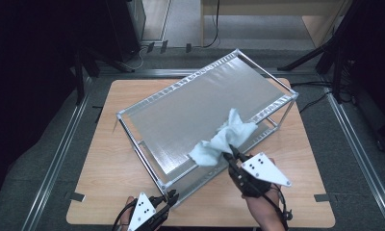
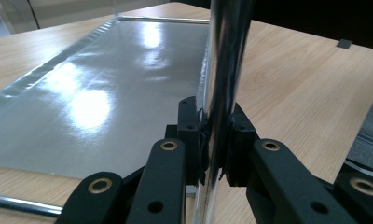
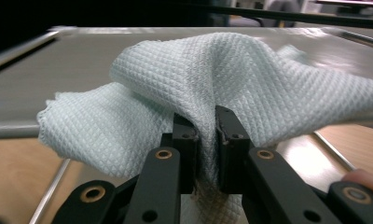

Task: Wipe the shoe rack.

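Observation:
A metal shelf rack point(image 1: 200, 103) with two silver shelves stands slantwise on the wooden table point(image 1: 109, 163). My left gripper point(image 1: 171, 197) is shut on the rack's near corner post point(image 2: 224, 79), its pads pressed on the chrome tube from both sides. A pale blue waffle-weave cloth point(image 1: 223, 139) lies bunched on the top shelf near its right front edge. My right gripper point(image 1: 231, 155) is shut on a fold of the cloth point(image 3: 208, 88), which spreads over the shelf surface beyond the jaws.
The lower shelf point(image 2: 96, 88) shines under the post in the left gripper view. Dark stands point(image 1: 325, 57) and cables flank the table at the back. A floor rail point(image 1: 60, 154) runs along the table's left side, another point(image 1: 359, 154) along its right.

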`<move>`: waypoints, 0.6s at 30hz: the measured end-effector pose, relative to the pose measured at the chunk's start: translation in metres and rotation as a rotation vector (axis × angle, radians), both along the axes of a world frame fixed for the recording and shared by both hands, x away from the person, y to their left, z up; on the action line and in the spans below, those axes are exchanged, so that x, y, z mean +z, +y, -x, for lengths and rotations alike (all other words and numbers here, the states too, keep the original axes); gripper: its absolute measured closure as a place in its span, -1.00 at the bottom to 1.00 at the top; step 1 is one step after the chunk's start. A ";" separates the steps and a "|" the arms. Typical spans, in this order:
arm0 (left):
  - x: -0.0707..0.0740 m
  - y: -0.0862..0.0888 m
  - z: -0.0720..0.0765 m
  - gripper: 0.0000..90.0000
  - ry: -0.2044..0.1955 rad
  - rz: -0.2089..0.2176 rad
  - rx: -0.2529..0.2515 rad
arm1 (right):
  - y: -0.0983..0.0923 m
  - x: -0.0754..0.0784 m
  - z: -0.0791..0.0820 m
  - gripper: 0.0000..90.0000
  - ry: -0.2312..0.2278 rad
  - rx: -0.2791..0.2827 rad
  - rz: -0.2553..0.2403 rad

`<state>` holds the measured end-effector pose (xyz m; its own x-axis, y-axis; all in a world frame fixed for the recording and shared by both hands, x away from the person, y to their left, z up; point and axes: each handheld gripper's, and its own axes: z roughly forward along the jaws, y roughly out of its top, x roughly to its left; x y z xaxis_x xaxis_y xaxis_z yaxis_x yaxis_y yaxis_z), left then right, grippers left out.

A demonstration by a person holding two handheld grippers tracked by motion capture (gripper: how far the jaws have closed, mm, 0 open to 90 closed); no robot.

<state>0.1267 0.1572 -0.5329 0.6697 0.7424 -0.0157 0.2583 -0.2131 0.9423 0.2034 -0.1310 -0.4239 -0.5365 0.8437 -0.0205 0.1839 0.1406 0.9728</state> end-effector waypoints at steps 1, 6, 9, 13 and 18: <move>0.000 -0.001 0.000 0.79 -0.001 -0.001 0.000 | -0.004 0.000 -0.006 0.79 -0.002 -0.025 0.006; 0.000 -0.003 0.002 0.79 -0.009 -0.013 0.004 | -0.030 -0.010 -0.040 0.79 0.037 -0.134 0.023; -0.001 -0.004 0.002 0.79 -0.007 -0.010 0.006 | -0.055 -0.031 -0.063 0.80 0.149 -0.234 0.027; -0.001 -0.004 0.001 0.79 -0.005 -0.007 -0.003 | -0.091 -0.059 -0.071 0.80 0.243 -0.358 0.029; -0.001 -0.009 -0.008 0.79 -0.007 -0.006 -0.004 | -0.119 -0.085 -0.068 0.64 0.292 -0.410 0.097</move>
<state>0.1352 0.1479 -0.5334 0.6728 0.7398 -0.0064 0.2504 -0.2195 0.9429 0.2717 -0.2500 -0.5088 -0.1566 0.9876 -0.0082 0.5054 0.0873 0.8585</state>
